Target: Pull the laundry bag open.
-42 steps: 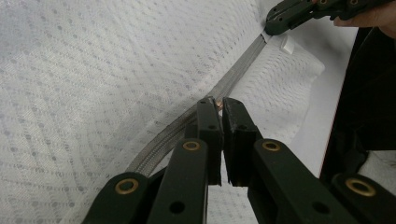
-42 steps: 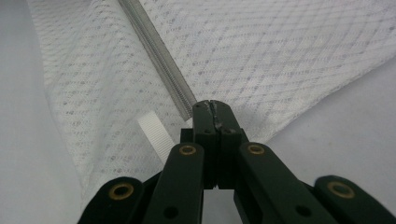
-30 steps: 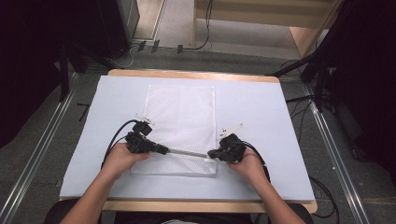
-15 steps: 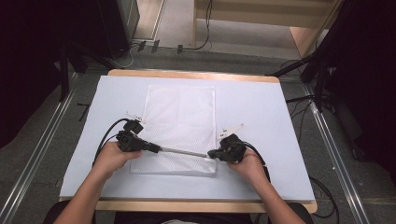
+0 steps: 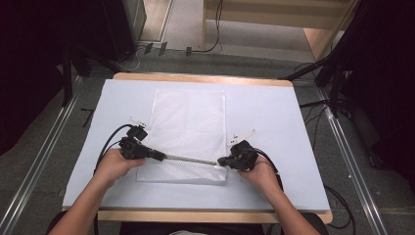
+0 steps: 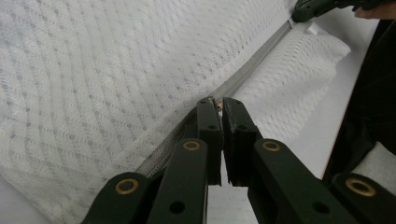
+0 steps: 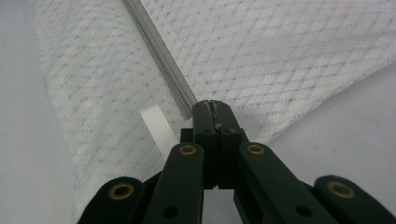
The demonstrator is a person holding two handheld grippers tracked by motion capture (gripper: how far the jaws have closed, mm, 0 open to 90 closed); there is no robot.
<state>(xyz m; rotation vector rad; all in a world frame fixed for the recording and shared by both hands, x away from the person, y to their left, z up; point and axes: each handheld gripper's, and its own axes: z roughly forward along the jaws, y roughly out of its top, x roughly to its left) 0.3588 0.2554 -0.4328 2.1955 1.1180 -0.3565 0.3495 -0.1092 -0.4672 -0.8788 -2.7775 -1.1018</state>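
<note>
while both hands reach in from the 6 o'clock edge, a white mesh bag (image 5: 188,132) lies flat at the middle of the counter (image 5: 279,117), which is covered by a pale sheet. a grey zipper (image 5: 191,159) runs across the bag close to its 6 o'clock end, from 9 o'clock toward 3 o'clock.

left gripper (image 5: 160,156) sits at the 9 o'clock side of the bag, over the zipper line. in the left gripper view its fingers (image 6: 208,126) are nearly closed, pinching a small piece at the zipper (image 6: 243,81), most likely the slider; the piece itself is too hidden to name with certainty.

right gripper (image 5: 221,161) sits at the 3 o'clock end of the zipper. in the right gripper view its fingers (image 7: 204,122) are pressed fully together on the end of the zipper (image 7: 161,51), with the mesh lifted around it. a short white ribbed tab (image 7: 159,128) hangs from the bag just beside the fingers, at their 9 o'clock side.

black cable (image 5: 108,142) loops from the left gripper across the sheet.
</note>
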